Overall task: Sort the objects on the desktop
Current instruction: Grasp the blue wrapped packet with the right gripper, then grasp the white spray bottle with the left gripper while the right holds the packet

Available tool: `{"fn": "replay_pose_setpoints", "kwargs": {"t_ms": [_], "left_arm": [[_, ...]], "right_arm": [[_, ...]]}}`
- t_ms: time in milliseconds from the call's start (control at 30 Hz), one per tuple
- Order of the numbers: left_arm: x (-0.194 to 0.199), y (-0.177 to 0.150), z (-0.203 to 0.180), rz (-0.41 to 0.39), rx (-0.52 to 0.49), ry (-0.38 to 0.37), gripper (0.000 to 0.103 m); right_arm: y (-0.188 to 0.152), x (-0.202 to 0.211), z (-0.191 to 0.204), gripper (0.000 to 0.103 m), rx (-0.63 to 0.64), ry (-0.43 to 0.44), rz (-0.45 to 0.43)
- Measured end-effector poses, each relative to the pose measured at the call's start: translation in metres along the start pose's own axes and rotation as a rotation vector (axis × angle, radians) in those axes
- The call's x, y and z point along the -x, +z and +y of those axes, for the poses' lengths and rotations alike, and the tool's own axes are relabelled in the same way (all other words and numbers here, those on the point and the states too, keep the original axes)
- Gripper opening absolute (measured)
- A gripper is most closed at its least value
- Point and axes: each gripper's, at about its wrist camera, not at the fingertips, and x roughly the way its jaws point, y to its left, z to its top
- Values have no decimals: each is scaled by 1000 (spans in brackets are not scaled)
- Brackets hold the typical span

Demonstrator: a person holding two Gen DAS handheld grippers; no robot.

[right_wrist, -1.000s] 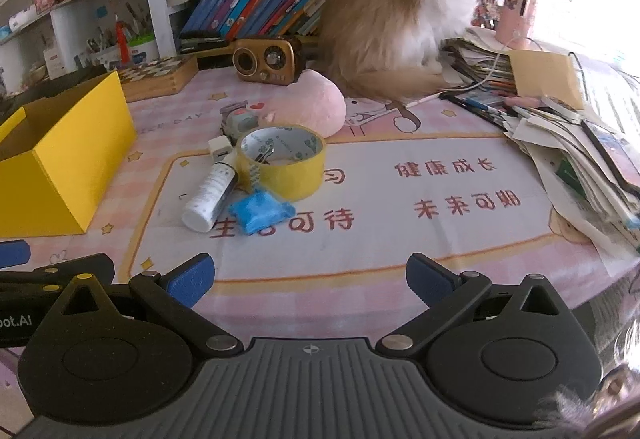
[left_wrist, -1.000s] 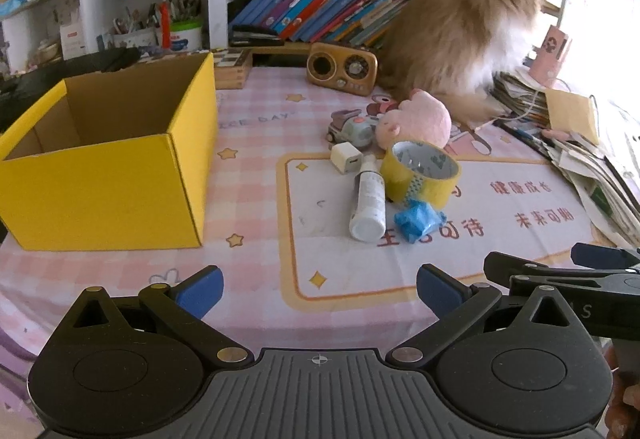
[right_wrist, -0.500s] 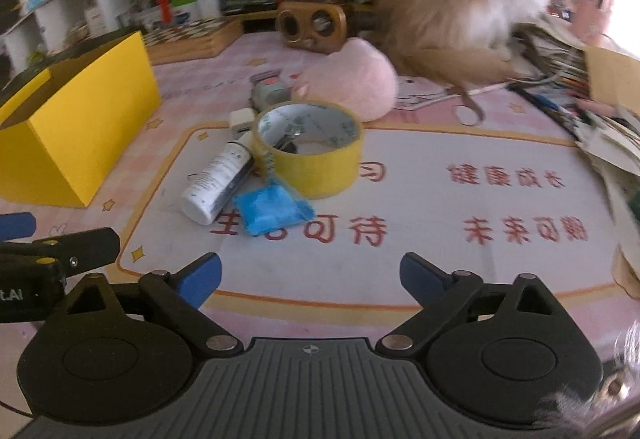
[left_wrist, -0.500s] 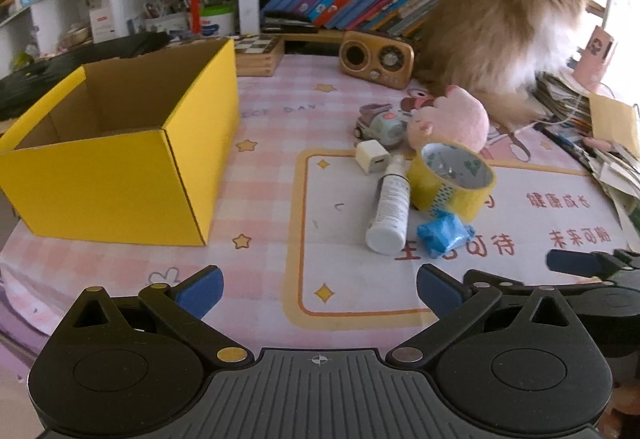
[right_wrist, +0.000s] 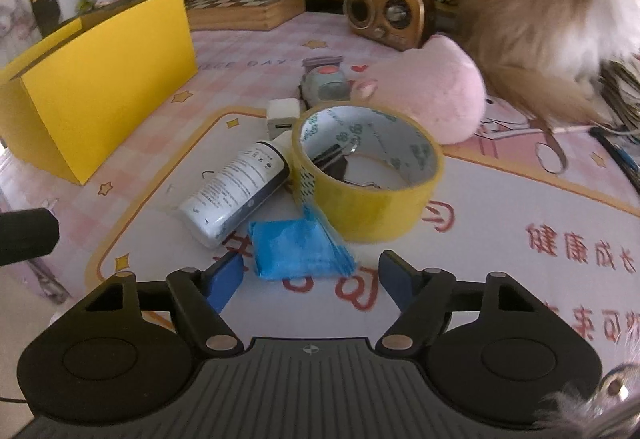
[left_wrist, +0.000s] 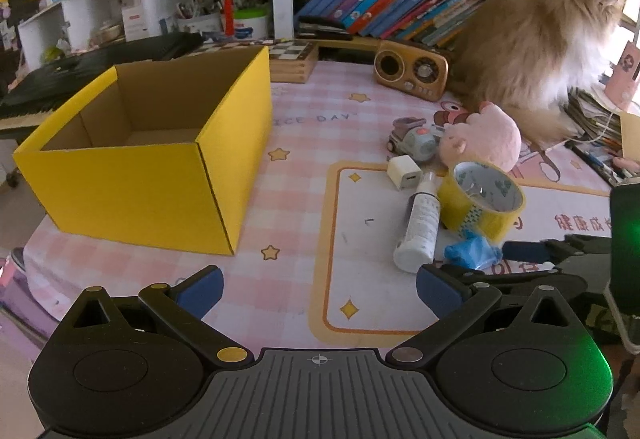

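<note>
- Right tongs (right_wrist: 310,279) closing, pads either side of a blue packet (right_wrist: 298,249), not touching.
- Yellow tape roll (right_wrist: 366,171) at one o'clock; white bottle (right_wrist: 236,189) at eleven.

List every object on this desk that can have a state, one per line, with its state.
Yellow box: open-topped, upright, looks empty.
White bottle: lying on its side.
Tape roll: lying flat, a clip inside.
Blue packet: flat on the mat, not gripped.
Right tool: closing, packet just ahead.
Left tool: open, empty.
</note>
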Motion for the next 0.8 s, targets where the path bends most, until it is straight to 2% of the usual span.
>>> {"fn": "replay_pose_setpoints", "kwargs": {"t_ms": [100,133,200,300,467,633,733,800], "left_arm": [[-4,2,-3,5,2,6,103],[-6,4,-5,6,4,8,103],[-11,7,-8,5,3,6,103],[-21,11,-17,4,-11,-15,103],[-44,16,-37,21,-54,-70,101],[-68,21,-58,29,-115,-107,85],[-84,23,-65,49,-142,-102,68],[-94,25,-66,81,-141,-94,54]], "right_arm": [[2,-2,1,58,47,8,-18],[3,-2,1,46,61,8,-22],[3,1,-3,39,86,40,-27],[-1,8,-9,37,103,46,-33],[-6,28,-34,37,68,-11,-42],[-11,41,-54,37,13,-39,-34],[-12,45,-59,37,2,-34,-33],[-13,46,-61,37,1,-32,-35]]}}
